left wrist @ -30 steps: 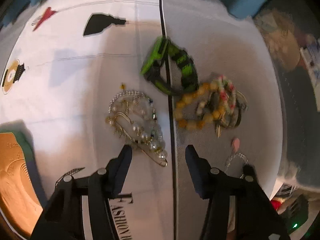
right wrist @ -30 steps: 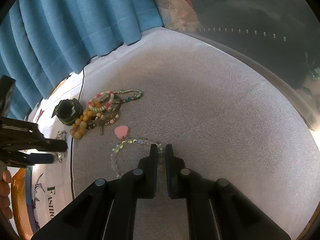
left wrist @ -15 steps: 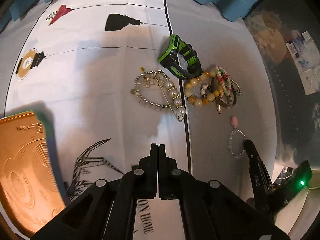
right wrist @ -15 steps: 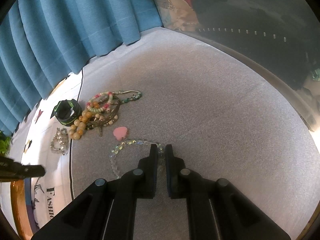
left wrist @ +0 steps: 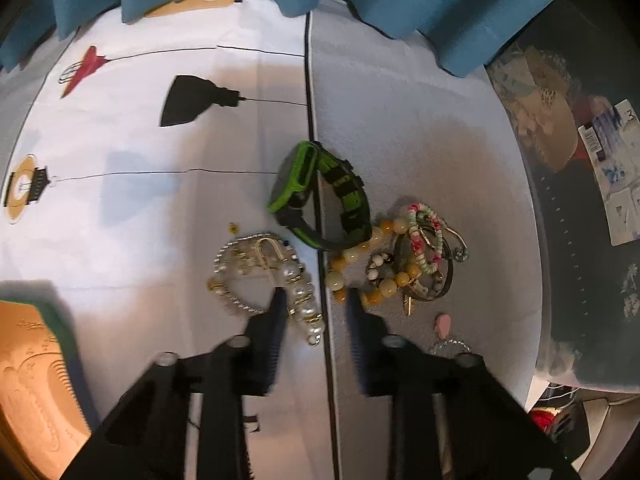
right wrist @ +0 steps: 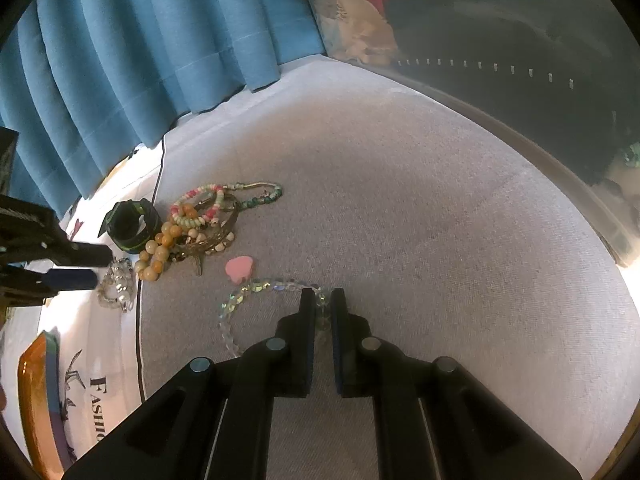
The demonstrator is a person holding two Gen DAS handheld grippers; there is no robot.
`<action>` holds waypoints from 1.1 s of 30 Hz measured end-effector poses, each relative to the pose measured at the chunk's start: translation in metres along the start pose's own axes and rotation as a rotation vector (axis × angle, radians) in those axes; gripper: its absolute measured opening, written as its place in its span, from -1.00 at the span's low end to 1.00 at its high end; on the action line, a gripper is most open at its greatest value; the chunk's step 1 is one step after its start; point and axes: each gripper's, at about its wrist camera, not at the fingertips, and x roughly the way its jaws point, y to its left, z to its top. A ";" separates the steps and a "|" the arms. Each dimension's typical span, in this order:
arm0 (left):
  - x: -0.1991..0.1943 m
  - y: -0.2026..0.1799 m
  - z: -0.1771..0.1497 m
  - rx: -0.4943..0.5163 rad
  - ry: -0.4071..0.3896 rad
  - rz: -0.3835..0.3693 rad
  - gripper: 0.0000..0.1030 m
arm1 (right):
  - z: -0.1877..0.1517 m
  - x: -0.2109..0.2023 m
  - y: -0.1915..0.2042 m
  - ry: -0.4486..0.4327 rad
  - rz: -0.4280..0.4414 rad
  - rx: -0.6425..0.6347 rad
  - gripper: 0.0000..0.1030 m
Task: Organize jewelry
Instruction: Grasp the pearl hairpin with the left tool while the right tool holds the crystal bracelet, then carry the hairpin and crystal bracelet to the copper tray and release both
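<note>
Left gripper (left wrist: 316,300) jaws just opening, empty, over pearl bracelet (left wrist: 276,276) mid-cloth. Right gripper (right wrist: 322,300) pinches crystal bead strand (right wrist: 256,288) on grey cloth. We judge both light, floppy; grab across beads.

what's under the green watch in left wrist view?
The green watch lies across the black seam: its face end rests on the white printed cloth, its strap on the grey fabric. The amber bead bracelet touches its lower edge. Anything directly beneath is covered.
</note>
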 end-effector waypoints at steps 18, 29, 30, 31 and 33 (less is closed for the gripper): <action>0.022 0.007 0.007 -0.047 0.014 0.037 -0.63 | 0.001 0.000 0.001 -0.003 0.001 0.007 -0.84; 0.005 0.006 0.000 0.007 -0.047 0.054 -0.83 | 0.001 -0.001 0.002 -0.004 -0.001 0.009 -0.84; -0.001 0.006 -0.001 0.011 -0.057 0.048 -0.83 | 0.001 -0.001 0.001 -0.004 0.001 0.014 -0.84; -0.008 0.006 -0.003 0.013 -0.068 0.044 -0.83 | 0.001 -0.001 0.002 -0.003 0.001 0.015 -0.84; -0.023 0.006 -0.008 0.028 -0.090 0.028 -0.83 | 0.002 -0.002 -0.001 -0.010 0.017 0.030 -0.84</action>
